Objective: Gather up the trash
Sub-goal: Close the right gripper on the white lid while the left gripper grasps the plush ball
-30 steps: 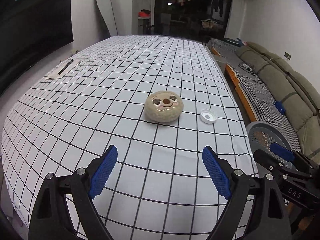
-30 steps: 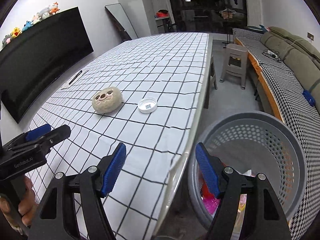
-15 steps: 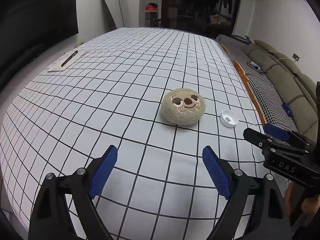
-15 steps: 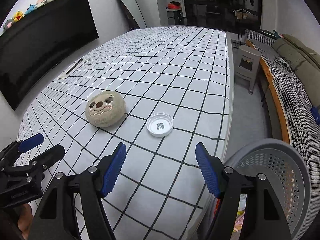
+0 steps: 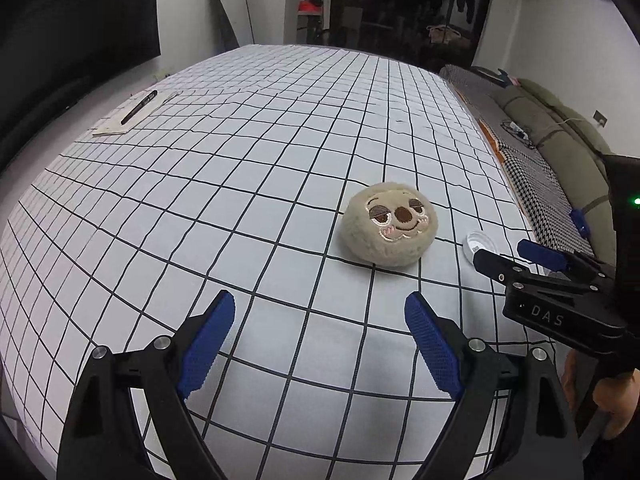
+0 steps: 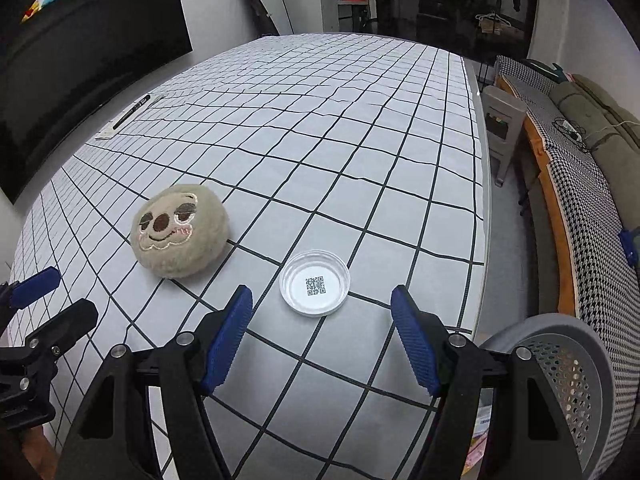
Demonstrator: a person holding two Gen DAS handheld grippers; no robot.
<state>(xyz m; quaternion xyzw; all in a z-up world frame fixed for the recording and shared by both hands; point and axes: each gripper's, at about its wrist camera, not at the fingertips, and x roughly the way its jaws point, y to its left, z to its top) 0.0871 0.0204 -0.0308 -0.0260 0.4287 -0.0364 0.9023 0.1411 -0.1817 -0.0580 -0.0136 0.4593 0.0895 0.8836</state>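
Observation:
A white round plastic lid with a QR sticker lies on the checked tablecloth near the right edge. My right gripper is open and empty, just short of the lid and slightly above the cloth. The lid also shows in the left wrist view, partly hidden by the right gripper. A beige plush sloth head sits left of the lid; it also shows in the left wrist view. My left gripper is open and empty, short of the plush. A grey perforated trash basket stands on the floor at the table's right edge.
A black pen on a paper lies at the far left of the table. A grey stool and a sofa with a houndstooth cover stand to the right. A large dark TV hangs on the left wall.
My right gripper has swung left from over the basket to over the table and closed in on the lid. My left gripper has moved nearer the plush. Both stay open.

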